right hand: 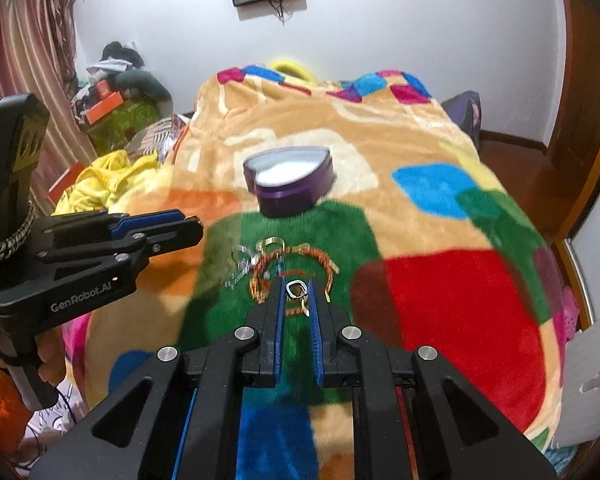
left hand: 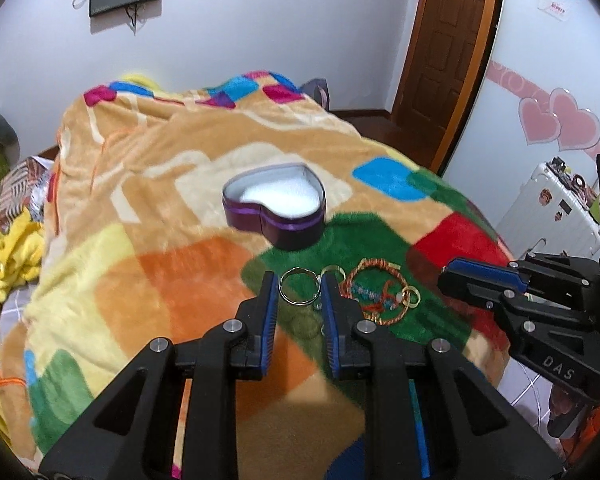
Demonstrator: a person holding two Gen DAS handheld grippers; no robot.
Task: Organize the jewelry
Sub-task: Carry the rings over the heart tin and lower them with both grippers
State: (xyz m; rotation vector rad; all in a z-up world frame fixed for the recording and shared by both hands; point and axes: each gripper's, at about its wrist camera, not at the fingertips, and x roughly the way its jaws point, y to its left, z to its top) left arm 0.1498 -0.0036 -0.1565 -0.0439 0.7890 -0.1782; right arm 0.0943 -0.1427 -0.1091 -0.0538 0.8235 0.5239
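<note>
Right wrist view: my right gripper has its fingers parted around a small silver ring, not clamped as far as I can tell. The purple heart-shaped box with white lining lies straight ahead, beyond the tangled orange bracelet on the patchwork fleece blanket. Left wrist view alone shows my left gripper released, a larger silver hoop between its tips.
</note>
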